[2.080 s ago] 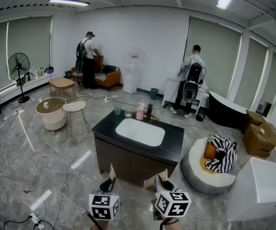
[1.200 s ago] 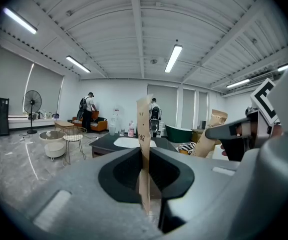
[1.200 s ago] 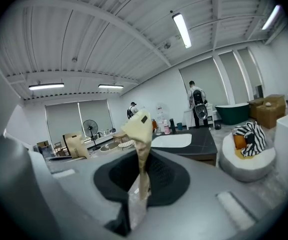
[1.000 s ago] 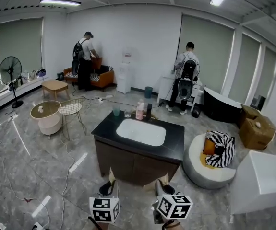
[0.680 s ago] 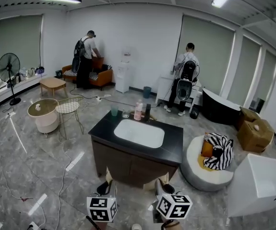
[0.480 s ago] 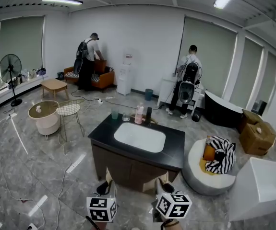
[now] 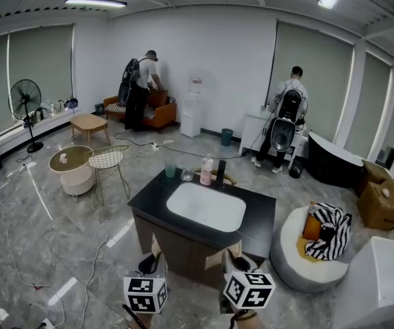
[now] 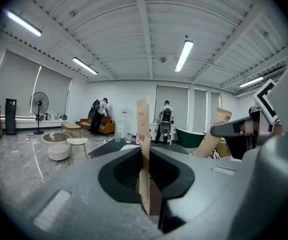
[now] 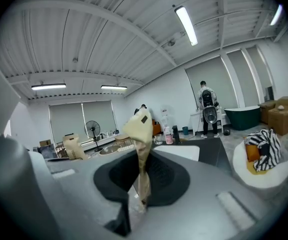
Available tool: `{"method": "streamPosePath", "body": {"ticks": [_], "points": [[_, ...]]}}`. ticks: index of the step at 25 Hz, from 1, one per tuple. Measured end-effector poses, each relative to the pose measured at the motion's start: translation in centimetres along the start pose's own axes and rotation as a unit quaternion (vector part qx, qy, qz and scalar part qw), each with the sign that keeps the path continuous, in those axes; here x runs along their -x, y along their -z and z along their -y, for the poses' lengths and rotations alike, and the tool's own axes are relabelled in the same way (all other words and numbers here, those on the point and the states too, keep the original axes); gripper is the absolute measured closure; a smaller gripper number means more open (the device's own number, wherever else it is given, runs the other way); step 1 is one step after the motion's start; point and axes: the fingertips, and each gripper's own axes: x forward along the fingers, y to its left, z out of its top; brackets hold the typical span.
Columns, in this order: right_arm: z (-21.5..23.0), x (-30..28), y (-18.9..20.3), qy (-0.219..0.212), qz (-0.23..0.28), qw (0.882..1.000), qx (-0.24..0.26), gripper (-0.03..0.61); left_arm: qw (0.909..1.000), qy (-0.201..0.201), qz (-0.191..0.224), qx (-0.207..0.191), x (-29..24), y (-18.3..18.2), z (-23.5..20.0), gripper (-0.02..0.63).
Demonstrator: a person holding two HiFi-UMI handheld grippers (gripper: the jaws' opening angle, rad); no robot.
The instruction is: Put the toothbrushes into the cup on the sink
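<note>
A black sink counter with a white basin stands ahead of me on the floor. At its back edge are a green cup, a clear glass, a pink bottle and a dark bottle. My left gripper is low in the head view, shut on a flat brown cardboard toothbrush pack. My right gripper is beside it, shut on a tan paper toothbrush pack. Both are well short of the counter.
A grey pouf with a striped cushion sits right of the counter, and a white box at far right. A wire stool, round table and floor cables lie to the left. Two people stand at the far wall.
The view has swung a little: the counter and the people now sit further right and slightly lower in the picture. Both grippers keep their places and their hold.
</note>
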Motion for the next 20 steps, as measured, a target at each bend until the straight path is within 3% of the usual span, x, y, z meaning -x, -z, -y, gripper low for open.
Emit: {"method": "streamPosePath", "body": {"ticks": [20], "points": [[5.4,-10.8,-4.4,-0.058,-0.012,0.998,0.024,0.548,0.9989,-0.044,0.000,0.017,-10.8,-2.1,-0.4,0.575]]}}
